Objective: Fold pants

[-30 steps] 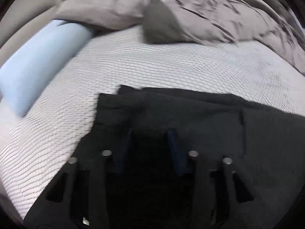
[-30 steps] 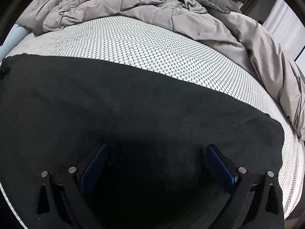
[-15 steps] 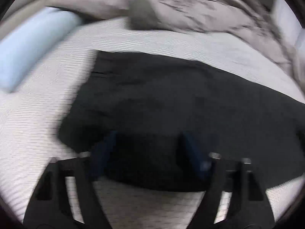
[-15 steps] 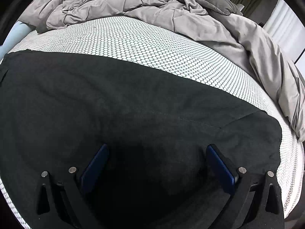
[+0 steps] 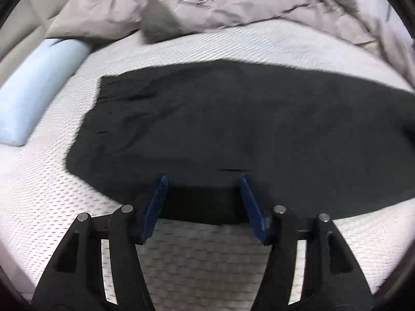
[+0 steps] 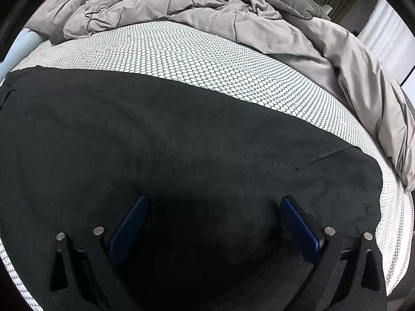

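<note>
Readable text: I find none in either wrist view.
Pants [image 5: 233,119]: I see plain black cloth, with no tag, brand or print legible.
Mattress cover [image 6: 207,62]: I make out only a honeycomb pattern, no lettering.
Duvet [image 6: 181,2]: I see plain grey fabric, no label showing.
Pillow [image 5: 39,83]: pale blue, and I read nothing on it.

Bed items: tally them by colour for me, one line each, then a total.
Black: 1, the black fabric pants spread flat on the white honeycomb-patterned mattress.
Grey: 1, the rumpled grey comforter bunched along the far side.
Light blue: 1, the light blue bolster pillow at the left edge.
Total: 3 items on the mattress.
</note>
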Demonstrator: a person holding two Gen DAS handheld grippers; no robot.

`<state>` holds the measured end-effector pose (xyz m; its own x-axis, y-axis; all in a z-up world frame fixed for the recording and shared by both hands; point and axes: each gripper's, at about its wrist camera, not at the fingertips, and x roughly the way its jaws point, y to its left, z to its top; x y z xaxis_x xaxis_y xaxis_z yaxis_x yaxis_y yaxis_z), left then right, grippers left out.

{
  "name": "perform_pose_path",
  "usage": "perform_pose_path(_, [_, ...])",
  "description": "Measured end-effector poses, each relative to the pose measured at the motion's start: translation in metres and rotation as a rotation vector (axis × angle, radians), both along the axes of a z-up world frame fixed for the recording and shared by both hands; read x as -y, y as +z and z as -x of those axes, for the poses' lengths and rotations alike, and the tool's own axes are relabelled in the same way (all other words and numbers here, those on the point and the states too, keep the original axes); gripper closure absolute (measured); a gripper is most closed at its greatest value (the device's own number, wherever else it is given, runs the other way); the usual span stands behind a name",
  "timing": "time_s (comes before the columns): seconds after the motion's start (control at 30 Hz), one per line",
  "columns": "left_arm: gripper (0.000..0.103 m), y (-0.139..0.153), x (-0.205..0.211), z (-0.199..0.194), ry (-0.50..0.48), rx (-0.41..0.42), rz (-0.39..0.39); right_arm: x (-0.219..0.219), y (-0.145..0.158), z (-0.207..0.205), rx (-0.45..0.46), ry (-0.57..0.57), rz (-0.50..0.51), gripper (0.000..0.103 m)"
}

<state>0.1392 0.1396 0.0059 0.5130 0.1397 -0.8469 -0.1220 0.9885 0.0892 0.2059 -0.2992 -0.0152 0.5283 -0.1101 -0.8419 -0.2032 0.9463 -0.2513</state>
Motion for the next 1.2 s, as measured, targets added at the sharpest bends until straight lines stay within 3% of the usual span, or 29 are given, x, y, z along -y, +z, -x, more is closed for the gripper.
perform_pose_path(0.03, [0.029,0.000,-0.008,0.004,0.041,0.008,-0.032,0.000,0.000,0.000,-0.001,0.001,-0.002,0.001])
perform_pose_path(0.13, [0.028,0.001,-0.037,0.024,0.213,0.002,-0.128,0.003,0.000,0.001,-0.003,0.004,-0.008,0.001])
perform_pose_path(0.23, [0.028,0.004,-0.068,0.042,0.367,0.032,-0.045,0.004,0.000,0.001,-0.005,0.005,-0.010,0.001])
perform_pose_path(0.33, [0.028,0.013,-0.087,0.050,0.427,0.113,0.068,0.004,0.001,0.000,-0.005,0.005,-0.007,0.001])
perform_pose_path(0.47, [0.028,0.025,-0.091,0.019,0.336,0.151,0.098,0.003,0.000,-0.001,-0.005,0.004,-0.001,0.001])
perform_pose_path(0.57, [0.027,0.015,-0.093,-0.036,0.203,0.056,0.028,0.004,-0.001,-0.001,-0.005,0.005,-0.002,0.001])
perform_pose_path(0.7, [0.028,-0.009,-0.101,-0.093,0.144,-0.044,-0.041,0.005,0.001,-0.001,0.001,0.014,-0.002,0.001])
perform_pose_path(0.73, [0.039,-0.014,-0.100,-0.099,0.147,-0.052,-0.036,0.004,0.001,0.000,0.007,0.014,0.002,0.001])
perform_pose_path(0.8, [0.062,-0.017,-0.100,-0.109,0.164,-0.032,-0.041,0.003,0.004,0.000,0.023,0.014,0.009,0.001])
perform_pose_path(0.83, [0.065,-0.013,-0.098,-0.110,0.171,-0.011,-0.052,0.002,0.005,0.001,0.028,0.014,0.011,0.001])
perform_pose_path(1.03, [0.068,0.019,-0.071,-0.096,0.132,0.140,-0.158,0.002,0.007,0.002,0.042,0.011,0.023,0.001])
perform_pose_path(1.13, [0.068,0.046,-0.064,-0.098,0.113,0.200,-0.157,0.002,0.008,0.004,0.053,0.007,0.032,0.001])
perform_pose_path(1.2, [0.068,0.051,-0.065,-0.103,0.115,0.195,-0.147,0.004,0.008,0.005,0.055,-0.001,0.029,0.001])
